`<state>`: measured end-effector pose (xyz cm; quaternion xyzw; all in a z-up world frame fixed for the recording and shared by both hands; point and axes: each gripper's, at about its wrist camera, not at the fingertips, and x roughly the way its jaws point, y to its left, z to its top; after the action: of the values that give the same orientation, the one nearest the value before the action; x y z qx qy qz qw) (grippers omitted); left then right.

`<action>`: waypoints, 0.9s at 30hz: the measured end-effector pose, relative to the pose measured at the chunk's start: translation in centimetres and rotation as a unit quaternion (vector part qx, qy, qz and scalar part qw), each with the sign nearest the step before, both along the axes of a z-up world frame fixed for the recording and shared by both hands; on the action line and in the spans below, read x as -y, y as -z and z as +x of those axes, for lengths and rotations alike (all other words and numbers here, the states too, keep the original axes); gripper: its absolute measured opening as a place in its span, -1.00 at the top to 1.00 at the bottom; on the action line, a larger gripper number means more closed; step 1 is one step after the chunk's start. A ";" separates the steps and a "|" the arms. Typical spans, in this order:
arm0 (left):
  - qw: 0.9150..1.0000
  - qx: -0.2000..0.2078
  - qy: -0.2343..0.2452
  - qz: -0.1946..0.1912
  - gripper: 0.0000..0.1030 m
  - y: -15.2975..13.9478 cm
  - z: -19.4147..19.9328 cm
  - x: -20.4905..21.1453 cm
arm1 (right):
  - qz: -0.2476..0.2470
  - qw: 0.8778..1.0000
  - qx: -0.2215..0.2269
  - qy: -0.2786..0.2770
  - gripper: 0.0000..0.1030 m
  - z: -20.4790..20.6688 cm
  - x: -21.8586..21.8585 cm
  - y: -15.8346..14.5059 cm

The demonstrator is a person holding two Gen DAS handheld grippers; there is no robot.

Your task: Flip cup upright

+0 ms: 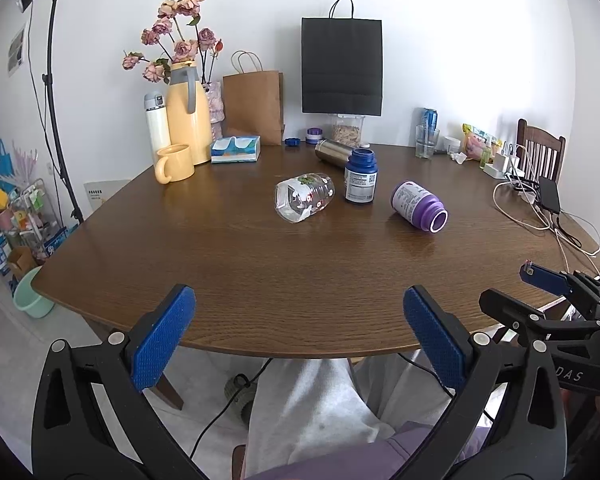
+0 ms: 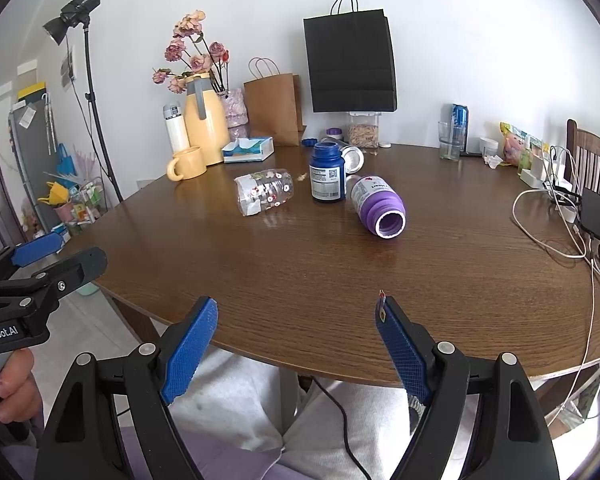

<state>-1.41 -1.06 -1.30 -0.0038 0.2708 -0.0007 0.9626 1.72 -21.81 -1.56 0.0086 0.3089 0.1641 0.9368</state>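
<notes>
Near the middle of the frame, a little left of centre in both views, the cup point(image 1: 305, 197) lies on its side on the table point(image 1: 260, 280). It is a clear tumbler printed with small red and white flowers. In the left view its mouth appears to point toward the lower left of the frame and its base toward the right, though the clear wall makes this hard to be sure of.

It looks empty, so probably light. It seems stiff, whether glass or hard plastic I cannot tell, so treat it as breakable. The smooth round wall is likely slippery and free to roll on the wood. A sound hold would be across the body near its middle, pads on opposite sides, then a tilt until the base sits flat.

Just right of the cup a blue bottle point(image 1: 361, 176) stands upright, with a steel flask point(image 1: 334, 153) lying behind it. Further right a purple bottle point(image 1: 419, 206) lies on its side, mouth toward the camera. The blue bottle leaves little room on that side.

Toward the upper left are a yellow mug point(image 1: 174, 163), a yellow jug point(image 1: 188, 116) and a tissue box point(image 1: 236, 149).

At the bottom of each frame the left gripper point(image 1: 298, 336) and right gripper point(image 2: 296, 340) hang over the near table edge, well apart from the cup, jaws wide apart and holding nothing.
</notes>
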 end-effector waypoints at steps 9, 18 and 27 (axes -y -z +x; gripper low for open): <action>1.000 0.001 0.002 -0.001 -1.00 0.0 0.0 0.0 | 0.002 1.000 0.000 -0.001 -0.66 0.0 0.0 -0.1; 1.000 0.001 0.008 -0.006 -1.00 0.1 0.0 0.0 | 0.004 1.000 0.001 0.001 -0.66 0.1 0.1 -0.2; 1.000 -0.009 0.008 -0.012 -1.00 0.2 0.1 0.1 | 0.009 1.000 -0.002 -0.001 -0.66 0.1 0.0 0.0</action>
<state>-1.30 -1.14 -1.54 -0.0129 0.2795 -0.0115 0.9600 1.83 -21.86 -1.51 0.0170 0.3097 0.1676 0.9358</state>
